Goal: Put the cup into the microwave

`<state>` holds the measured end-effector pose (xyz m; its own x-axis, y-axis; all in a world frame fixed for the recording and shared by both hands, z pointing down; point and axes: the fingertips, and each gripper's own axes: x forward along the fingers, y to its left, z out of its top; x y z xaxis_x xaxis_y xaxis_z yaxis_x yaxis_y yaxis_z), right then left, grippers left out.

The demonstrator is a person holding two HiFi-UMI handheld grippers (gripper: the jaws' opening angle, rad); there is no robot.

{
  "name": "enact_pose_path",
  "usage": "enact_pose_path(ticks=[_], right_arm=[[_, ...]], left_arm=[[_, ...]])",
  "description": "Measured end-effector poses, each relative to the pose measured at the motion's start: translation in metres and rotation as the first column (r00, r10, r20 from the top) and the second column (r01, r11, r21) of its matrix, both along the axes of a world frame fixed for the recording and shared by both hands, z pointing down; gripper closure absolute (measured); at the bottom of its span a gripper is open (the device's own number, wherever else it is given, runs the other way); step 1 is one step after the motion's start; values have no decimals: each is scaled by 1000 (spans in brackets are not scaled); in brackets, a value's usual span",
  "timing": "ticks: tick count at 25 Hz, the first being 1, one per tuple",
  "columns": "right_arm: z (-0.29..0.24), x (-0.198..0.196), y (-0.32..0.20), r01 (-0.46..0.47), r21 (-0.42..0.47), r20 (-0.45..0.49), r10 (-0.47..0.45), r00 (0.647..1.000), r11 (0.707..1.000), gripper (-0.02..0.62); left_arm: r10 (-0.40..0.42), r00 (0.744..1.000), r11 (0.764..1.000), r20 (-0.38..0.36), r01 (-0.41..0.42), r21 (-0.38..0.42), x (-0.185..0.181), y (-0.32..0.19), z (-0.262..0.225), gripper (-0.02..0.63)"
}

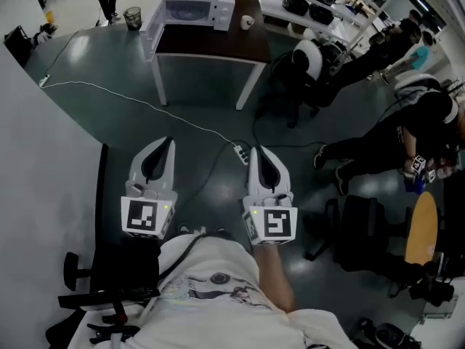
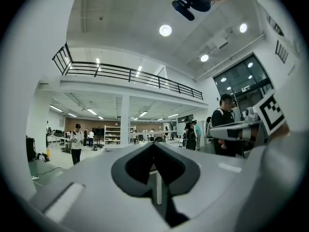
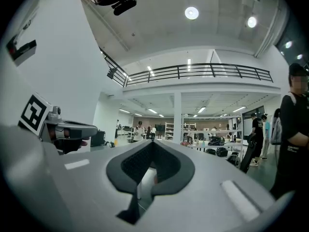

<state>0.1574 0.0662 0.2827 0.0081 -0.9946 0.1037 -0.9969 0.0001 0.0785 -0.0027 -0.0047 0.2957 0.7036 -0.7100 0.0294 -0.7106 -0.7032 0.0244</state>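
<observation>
A white microwave (image 1: 196, 6) stands on a dark-topped table (image 1: 218, 43) at the far end of the head view, its door (image 1: 152, 26) swung open to the left. A small white cup (image 1: 248, 22) sits on that table just right of the microwave. Both grippers are held low and level over the grey floor, well short of the table. My left gripper (image 1: 169, 144) (image 2: 153, 146) has its jaws together with nothing between them. My right gripper (image 1: 256, 153) (image 3: 153, 144) is likewise shut and empty.
A power strip (image 1: 240, 152) and a white cable (image 1: 131, 100) lie on the floor between me and the table. Seated people and office chairs (image 1: 312, 60) crowd the right side. A black chair (image 1: 102, 282) is at my lower left, a bin (image 1: 132, 17) left of the microwave.
</observation>
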Motion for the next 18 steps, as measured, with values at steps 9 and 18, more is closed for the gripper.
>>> enact_pose_path(ticks=[9,18], right_arm=[[-1,-27,-14,-23,-20,18,24,1000,1000,595],[3,-53,-20,-42,-68,9,43,999,997,595]], left_arm=[[28,1000,999,-6,-28,-36,-25,-14,1,609],[77,997,992,-12,-78,-98,-44,-19,10,609]])
